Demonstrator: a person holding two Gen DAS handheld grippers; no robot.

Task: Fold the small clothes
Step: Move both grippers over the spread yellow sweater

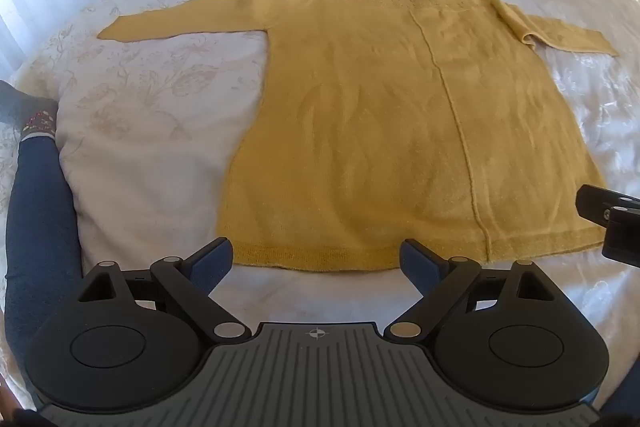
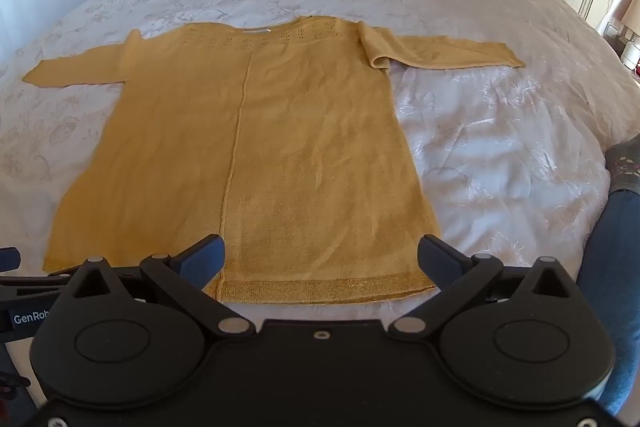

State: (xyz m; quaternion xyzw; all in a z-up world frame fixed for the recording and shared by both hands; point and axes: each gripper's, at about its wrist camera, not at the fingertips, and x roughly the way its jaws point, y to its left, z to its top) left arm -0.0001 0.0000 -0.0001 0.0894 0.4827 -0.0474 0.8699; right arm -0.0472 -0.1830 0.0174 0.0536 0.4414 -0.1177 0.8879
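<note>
Right wrist: sweater (image 2: pixel 256 155) neckline away.

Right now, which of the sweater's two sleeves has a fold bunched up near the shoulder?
The sleeve on the right side of the yellow sweater; its cloth doubles over at the shoulder, while the left sleeve lies flat.

Soft daylight, mild sheen on bedspread (image 2: pixel 500 131), fisheye-curved edges, slight blur.

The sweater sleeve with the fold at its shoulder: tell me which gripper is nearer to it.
Right. The right gripper hangs open over the hem on the folded sleeve's side; the left gripper hangs open over the hem nearer the flat sleeve.
</note>
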